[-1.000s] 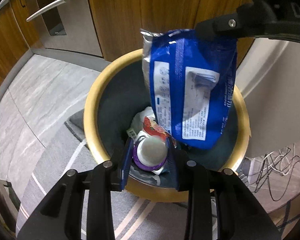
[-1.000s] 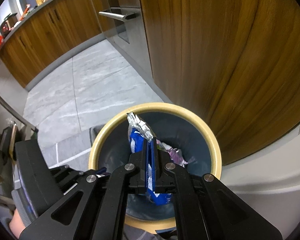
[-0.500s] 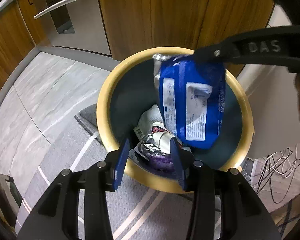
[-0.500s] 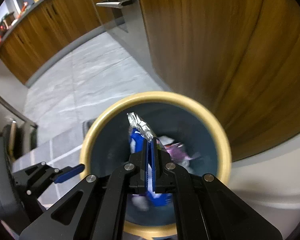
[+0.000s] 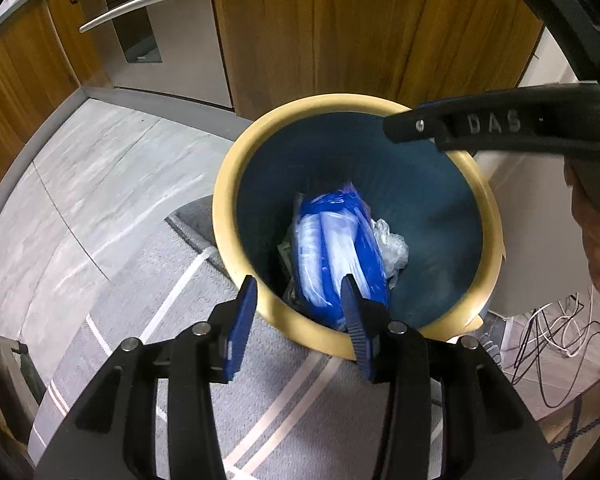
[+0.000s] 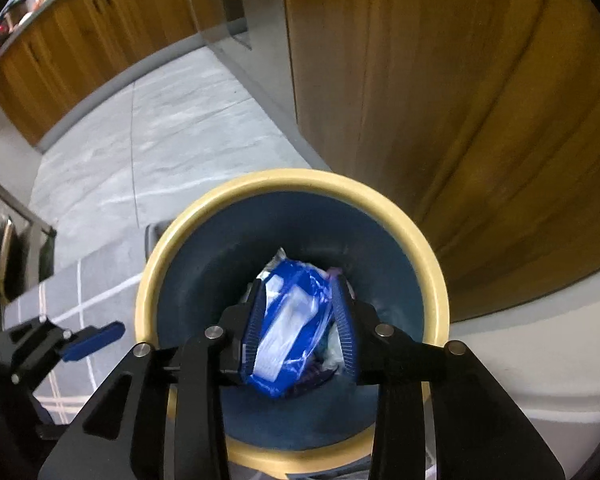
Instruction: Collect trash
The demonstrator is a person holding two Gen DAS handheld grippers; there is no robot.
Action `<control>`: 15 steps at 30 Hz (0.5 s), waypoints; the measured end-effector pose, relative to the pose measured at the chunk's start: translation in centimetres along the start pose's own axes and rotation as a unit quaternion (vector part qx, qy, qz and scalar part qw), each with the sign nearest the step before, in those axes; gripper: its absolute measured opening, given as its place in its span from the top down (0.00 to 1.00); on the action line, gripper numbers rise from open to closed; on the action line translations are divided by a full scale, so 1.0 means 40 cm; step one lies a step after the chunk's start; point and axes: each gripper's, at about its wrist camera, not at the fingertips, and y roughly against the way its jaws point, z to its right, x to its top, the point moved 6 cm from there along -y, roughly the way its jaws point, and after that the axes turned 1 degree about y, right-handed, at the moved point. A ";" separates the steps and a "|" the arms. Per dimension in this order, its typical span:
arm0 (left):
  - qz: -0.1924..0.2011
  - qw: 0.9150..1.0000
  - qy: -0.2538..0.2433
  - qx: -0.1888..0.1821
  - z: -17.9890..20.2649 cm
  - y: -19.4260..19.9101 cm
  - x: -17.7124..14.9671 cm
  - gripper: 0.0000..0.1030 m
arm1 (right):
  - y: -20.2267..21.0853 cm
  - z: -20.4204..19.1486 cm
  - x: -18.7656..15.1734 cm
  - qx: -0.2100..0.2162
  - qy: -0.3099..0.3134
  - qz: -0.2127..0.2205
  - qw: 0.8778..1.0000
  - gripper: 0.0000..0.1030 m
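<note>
The blue packet (image 6: 292, 320) lies inside the bin (image 6: 428, 256); that drop looks done. Both the right tool (image 6: 298, 320) and left tool (image 5: 296, 316) gape wide, empty. Next, probably seek more trash.

Dim, warm indoor light. Heavy fisheye bending with black vignette at every corner. Motion-smeared blue bag (image 5: 336, 256) inside the shadowed bin (image 5: 224, 216); softly blurred wooden cabinet (image 6: 480, 120) in the right wrist view. Faint sheen on the grey floor (image 5: 80, 184); fingers (image 5: 240, 320) fairly sharp.

The blue bag (image 5: 336, 256) is motion-blurred, hiding the trash beneath.
</note>
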 end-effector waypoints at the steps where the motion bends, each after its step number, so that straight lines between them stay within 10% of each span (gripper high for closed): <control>1: 0.002 1.000 0.001 0.002 -0.001 0.007 -0.004 0.52 | 0.007 0.001 0.002 -0.002 0.000 0.004 1.000 0.65; 15: 0.062 0.997 0.036 0.016 -0.040 0.255 -0.078 0.43 | 0.251 -0.053 -0.100 0.041 -0.013 0.066 0.997 0.62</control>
